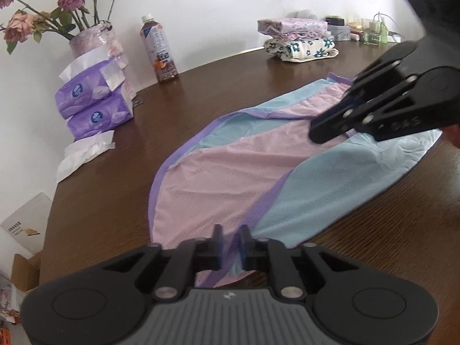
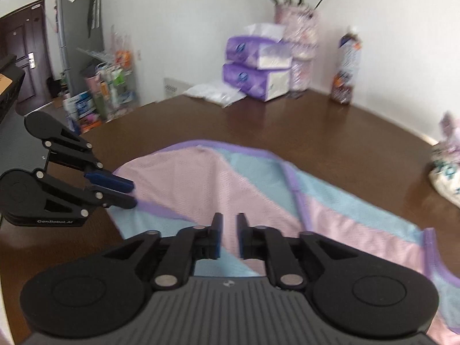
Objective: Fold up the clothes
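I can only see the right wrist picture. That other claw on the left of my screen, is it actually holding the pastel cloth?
Observer: Yes. In the left wrist view, a fold of the pastel cloth stands up inside the left claw, pinched.
Operator: And the flowery bundle cut off at my right edge?
Observer: That is a stack of folded clothes: a white piece with blue flowers, and a purple print one on top.
Operator: Is anything behind it?
Observer: A row of small jars and bottles.
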`<state>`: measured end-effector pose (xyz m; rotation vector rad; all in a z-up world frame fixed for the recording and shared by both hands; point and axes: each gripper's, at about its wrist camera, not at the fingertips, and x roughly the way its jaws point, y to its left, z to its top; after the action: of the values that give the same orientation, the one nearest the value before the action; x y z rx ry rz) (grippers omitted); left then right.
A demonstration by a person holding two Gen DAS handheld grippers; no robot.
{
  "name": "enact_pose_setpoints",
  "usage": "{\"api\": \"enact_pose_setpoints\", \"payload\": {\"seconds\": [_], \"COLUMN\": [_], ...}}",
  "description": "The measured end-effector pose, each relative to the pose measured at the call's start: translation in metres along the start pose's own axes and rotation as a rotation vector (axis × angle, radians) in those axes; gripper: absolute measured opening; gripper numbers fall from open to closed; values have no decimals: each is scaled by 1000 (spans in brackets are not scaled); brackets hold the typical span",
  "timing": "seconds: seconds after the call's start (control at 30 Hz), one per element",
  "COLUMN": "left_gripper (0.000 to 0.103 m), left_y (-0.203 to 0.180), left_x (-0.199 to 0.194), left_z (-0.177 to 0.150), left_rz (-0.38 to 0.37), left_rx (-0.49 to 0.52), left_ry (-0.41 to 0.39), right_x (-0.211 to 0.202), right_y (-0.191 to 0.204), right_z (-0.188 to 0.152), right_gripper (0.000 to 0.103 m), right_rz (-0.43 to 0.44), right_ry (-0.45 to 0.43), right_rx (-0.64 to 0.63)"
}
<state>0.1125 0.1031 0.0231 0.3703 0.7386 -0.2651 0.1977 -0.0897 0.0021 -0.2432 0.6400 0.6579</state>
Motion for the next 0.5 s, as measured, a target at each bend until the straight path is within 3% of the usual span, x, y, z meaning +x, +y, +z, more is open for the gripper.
{"api": "enact_pose_setpoints", "payload": {"seconds": [0.1,0.2,0.33,0.5], "left_gripper": [19,19,20,34], "left_y": [-9,-28,-62,-70], "left_x": [-12,-17,-3,13], "left_z": [5,13,25,23], "left_rz": [2,-86,-206,-208], "left_rx": [6,24,78,26], "left_ry": [-72,-121,-111,-77], "right_x": [-18,-31,-37,-51], "right_y": [-4,-8,-13,-30], "right_z": [-11,-25,-44,-70], "right_gripper": [33,33,35,35], "right_rz": [-72,-118,-127,-178], "right_ry": [-27,-28,-4,-1], "right_rx": [24,62,112,183]}}
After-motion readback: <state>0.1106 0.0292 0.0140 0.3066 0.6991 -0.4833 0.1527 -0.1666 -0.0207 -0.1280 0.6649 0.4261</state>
